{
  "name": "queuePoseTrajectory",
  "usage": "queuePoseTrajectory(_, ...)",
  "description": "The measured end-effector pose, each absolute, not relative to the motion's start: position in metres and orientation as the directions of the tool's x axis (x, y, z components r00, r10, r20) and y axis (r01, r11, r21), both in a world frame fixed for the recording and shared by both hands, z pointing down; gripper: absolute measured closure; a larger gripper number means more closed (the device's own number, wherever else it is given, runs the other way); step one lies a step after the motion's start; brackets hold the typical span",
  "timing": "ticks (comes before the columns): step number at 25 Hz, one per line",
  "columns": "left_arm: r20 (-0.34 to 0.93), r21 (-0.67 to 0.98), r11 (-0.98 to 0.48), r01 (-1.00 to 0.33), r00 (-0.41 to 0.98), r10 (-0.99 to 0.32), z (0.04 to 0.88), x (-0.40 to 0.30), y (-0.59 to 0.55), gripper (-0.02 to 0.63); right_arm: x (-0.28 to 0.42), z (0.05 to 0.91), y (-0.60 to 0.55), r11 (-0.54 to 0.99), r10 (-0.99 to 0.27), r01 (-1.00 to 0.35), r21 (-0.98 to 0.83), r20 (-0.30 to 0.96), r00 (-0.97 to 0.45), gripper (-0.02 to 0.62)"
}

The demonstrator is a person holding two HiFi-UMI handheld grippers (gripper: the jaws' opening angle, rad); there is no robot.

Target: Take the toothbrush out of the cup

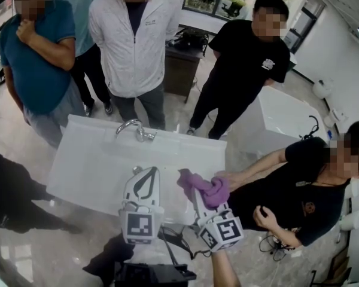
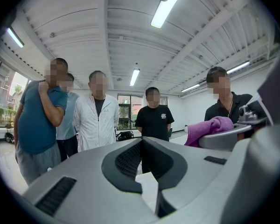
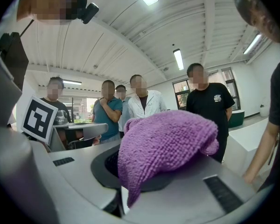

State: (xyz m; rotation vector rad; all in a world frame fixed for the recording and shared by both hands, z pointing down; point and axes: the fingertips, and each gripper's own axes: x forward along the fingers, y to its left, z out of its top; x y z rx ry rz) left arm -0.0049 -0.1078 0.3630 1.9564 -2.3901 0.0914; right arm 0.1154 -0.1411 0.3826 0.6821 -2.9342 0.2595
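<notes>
- A white basin counter (image 1: 90, 160) is seen below both grippers; its far edge carries a chrome faucet (image 1: 135, 128), and its near edge runs just under the gripper bodies.
- The widest stretch of white top lies to the left of the left gripper (image 1: 149, 172) and ahead of it, up to the faucet.
- The far edge is closed in by three standing people: one in a teal shirt (image 1: 39, 58), one in a white jacket (image 1: 134, 40) and one in a black T-shirt (image 1: 245, 64).
- The right side is taken up by a seated person in black (image 1: 299, 190), whose hand (image 1: 228, 178) is laid on the counter just beside the purple cloth (image 1: 204, 189).
- A dark-clothed figure (image 1: 12, 202) is seen at the left edge, near the counter's left end.
- A white cabinet block (image 1: 278, 121) stands beyond the counter's right end.
- The left gripper is held level with its tips pressed together and nothing between them.
- The right gripper (image 1: 199, 202) is nearly closed, and the knitted purple cloth is pinched in it, bunched over the tips and hanging down between the jaws.
- The two grippers are held side by side, near each other but apart.
- Neither the toothbrush nor the cup can be made out in any view, so their place and look cannot be told.
</notes>
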Motion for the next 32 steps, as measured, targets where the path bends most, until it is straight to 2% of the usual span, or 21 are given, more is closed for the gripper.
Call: queuePoseTrajectory(32,0.081,-0.003,0.23,-0.973,-0.23,-0.97,0.375,-0.029,-0.106,0.597,0.083,0.395,-0.133,0.909,-0.37,-0.392,-0.143,0.156,-0.916,0.561)
